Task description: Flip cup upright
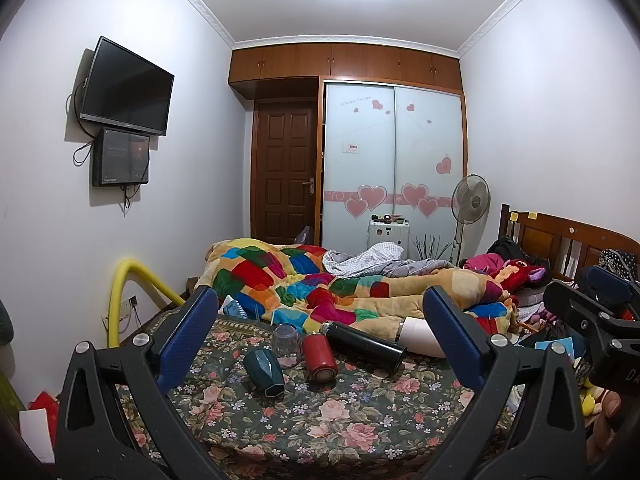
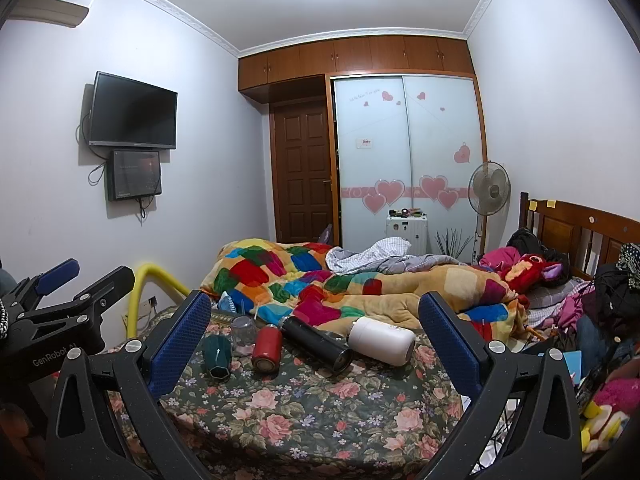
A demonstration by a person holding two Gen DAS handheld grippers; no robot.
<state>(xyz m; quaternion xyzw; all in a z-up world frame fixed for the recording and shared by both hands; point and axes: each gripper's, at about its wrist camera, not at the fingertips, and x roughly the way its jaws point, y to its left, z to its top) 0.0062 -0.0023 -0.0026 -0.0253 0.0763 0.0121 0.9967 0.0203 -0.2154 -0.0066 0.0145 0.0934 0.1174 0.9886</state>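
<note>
Overhead, a bright ceiling light washes out the top of both views of this small bedroom. Going from the left: a white wall carries an air conditioner [image 2: 48, 8] near the ceiling, then a dark TV [image 1: 126, 88] with a smaller screen [image 1: 121, 157] hung just under it, cables trailing. Below them a yellow tube [image 1: 120, 300] arches up beside the bed. At the far end stand a brown door [image 1: 285, 170], a wardrobe [image 1: 394, 160] with frosted sliding panels and pink hearts, a white case [image 1: 388, 236] and a pedestal fan [image 1: 471, 200]. A wooden headboard [image 1: 560, 240] closes the right side, with clothes and a red plush toy [image 1: 520, 272] piled before it.

The bed [image 1: 320, 412] has a dark floral sheet in front and a patchwork quilt [image 1: 304, 280] heaped behind. On the sheet, left to right: a teal cup [image 1: 263, 372] lying on its side, its hexagonal end facing the camera; a clear cup [image 1: 287, 340] standing behind it; a red can [image 1: 319, 357] tipped over; a black flask [image 1: 362, 340] lying flat; and a white bottle [image 2: 382, 339], also lying down.

The left gripper [image 1: 320, 336] hangs over the near edge, blue pads spread wide and holding nothing. The right gripper [image 2: 316, 336] hangs beside it, likewise spread and bare.
</note>
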